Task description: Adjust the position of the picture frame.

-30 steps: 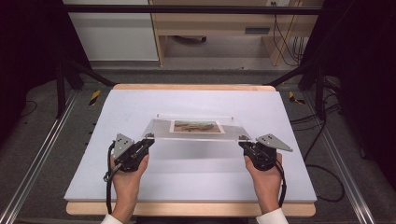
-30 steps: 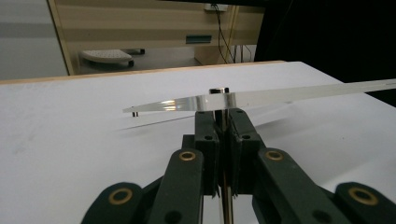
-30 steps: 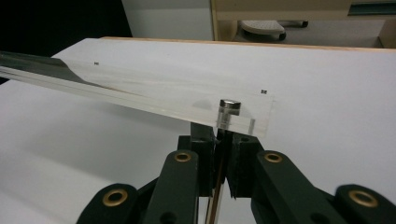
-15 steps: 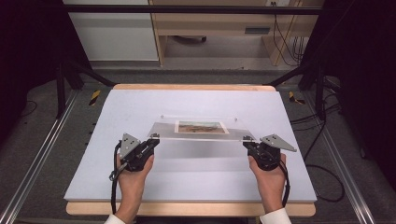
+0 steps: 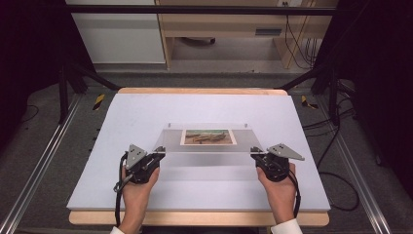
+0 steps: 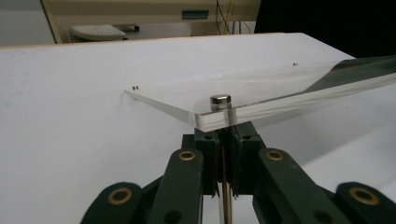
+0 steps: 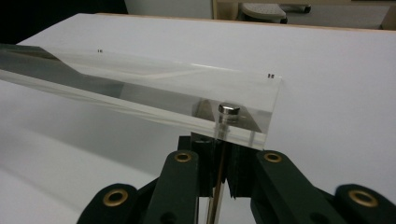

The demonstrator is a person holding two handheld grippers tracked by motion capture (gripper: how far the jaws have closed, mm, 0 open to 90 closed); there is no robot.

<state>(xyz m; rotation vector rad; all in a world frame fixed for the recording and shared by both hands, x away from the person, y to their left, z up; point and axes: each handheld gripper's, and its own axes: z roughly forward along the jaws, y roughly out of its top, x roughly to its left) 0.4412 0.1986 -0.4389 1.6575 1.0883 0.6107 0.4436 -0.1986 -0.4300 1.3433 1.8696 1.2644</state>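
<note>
A clear acrylic frame (image 5: 170, 141) with a landscape picture (image 5: 208, 137) inside hangs over the middle of the white table top (image 5: 146, 107). Its near edge is raised and casts a shadow below. My left gripper (image 5: 158, 152) is shut on the metal pin under the near left corner. In the left gripper view the jaws (image 6: 225, 140) pinch that pin below its silver cap (image 6: 220, 100). My right gripper (image 5: 254, 152) is shut on the near right corner pin. The right gripper view shows the gripper (image 7: 219, 151) under the cap (image 7: 229, 109). Whether the far edge touches the table I cannot tell.
The white table top sits on a wooden board (image 5: 195, 218) with metal rails (image 5: 34, 170) on both sides. Cables (image 5: 336, 185) lie on the floor at the right. A wooden desk (image 5: 219, 24) stands beyond the far edge.
The frame and the left hand have shifted slightly toward the table's near edge. The right hand has stayed put. Both grips are unchanged.
</note>
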